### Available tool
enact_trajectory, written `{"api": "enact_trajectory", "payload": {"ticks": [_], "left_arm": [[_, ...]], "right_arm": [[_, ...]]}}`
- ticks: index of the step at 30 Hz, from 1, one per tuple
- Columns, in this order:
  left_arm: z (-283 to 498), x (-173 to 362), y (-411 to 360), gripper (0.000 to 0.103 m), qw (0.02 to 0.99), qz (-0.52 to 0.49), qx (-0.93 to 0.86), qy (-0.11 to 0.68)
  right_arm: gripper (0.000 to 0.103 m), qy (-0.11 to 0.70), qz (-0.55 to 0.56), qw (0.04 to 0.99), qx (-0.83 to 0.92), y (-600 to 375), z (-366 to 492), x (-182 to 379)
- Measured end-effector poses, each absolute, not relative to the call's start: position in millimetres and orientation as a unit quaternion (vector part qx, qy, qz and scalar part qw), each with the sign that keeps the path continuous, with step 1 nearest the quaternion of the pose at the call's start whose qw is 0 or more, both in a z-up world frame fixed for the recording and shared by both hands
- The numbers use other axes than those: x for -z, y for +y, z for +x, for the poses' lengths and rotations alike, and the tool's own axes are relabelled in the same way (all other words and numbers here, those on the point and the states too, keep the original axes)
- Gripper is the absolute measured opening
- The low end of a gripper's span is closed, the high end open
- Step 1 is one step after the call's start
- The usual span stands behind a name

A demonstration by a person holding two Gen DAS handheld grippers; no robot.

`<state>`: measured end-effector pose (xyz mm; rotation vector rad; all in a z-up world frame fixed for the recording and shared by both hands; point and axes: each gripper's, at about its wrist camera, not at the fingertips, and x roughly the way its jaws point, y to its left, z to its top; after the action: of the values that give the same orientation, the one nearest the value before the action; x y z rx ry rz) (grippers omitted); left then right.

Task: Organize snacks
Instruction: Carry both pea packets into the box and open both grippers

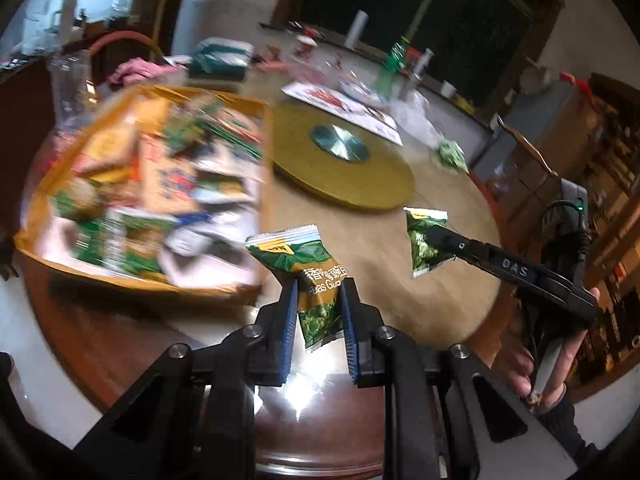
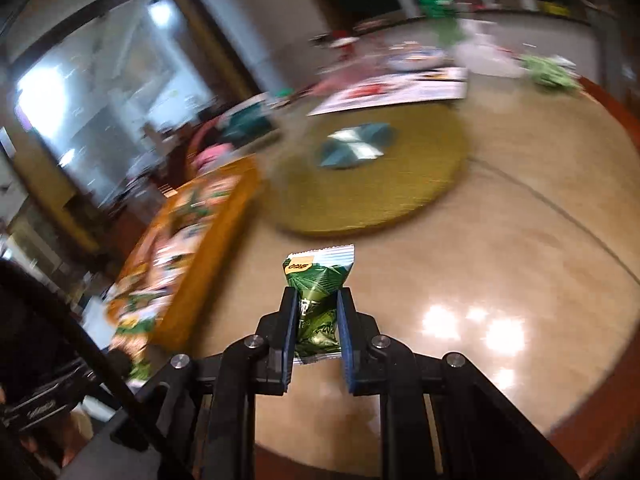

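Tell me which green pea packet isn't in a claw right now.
The loose green packet lying at the table's far right edge, beyond the round yellow turntable. The left claw and right claw each grip one.

Dim indoor light, window glare on the glossy table [image 2: 520,280], heavy motion blur and fisheye bending at edges.

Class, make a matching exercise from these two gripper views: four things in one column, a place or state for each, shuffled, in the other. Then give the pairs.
Things:
1. left gripper
2. yellow tray
3. round yellow turntable
4. right gripper

Places or states:
A. lies at the middle of the table
B. full of mixed snack packets
C. holds a green pea packet near the tray
D. holds a second green pea packet over bare table

Pairs: 1-C, 2-B, 3-A, 4-D
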<state>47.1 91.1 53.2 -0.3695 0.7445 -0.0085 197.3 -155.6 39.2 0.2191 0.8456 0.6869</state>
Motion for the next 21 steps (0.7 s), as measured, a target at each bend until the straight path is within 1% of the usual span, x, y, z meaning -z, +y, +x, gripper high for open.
{"api": "enact_trajectory", "payload": {"ticks": [3, 7, 12, 15, 21], "left_arm": [[39, -57, 126, 0.023, 0.916, -0.195, -0.030, 0.348], [35, -54, 165, 0.023, 0.914, -0.210, -0.060, 0.341], [44, -42, 197, 0.023, 0.909, -0.226, -0.066, 0.345], [56, -33, 208, 0.023, 0.906, -0.222, -0.066, 0.353], [77, -27, 225, 0.023, 0.906, -0.230, -0.050, 0.352]], "right_arm": [[0.018, 0.399, 0.093, 0.832, -0.375, -110, 195, -52], [0.018, 0.416, 0.088, 0.797, -0.428, -55, 192, -53], [0.018, 0.411, 0.050, 0.786, -0.459, 8, 185, -54], [0.018, 0.408, 0.019, 0.792, -0.453, 34, 181, -49], [0.018, 0.419, -0.001, 0.797, -0.435, 52, 183, -33]]}}
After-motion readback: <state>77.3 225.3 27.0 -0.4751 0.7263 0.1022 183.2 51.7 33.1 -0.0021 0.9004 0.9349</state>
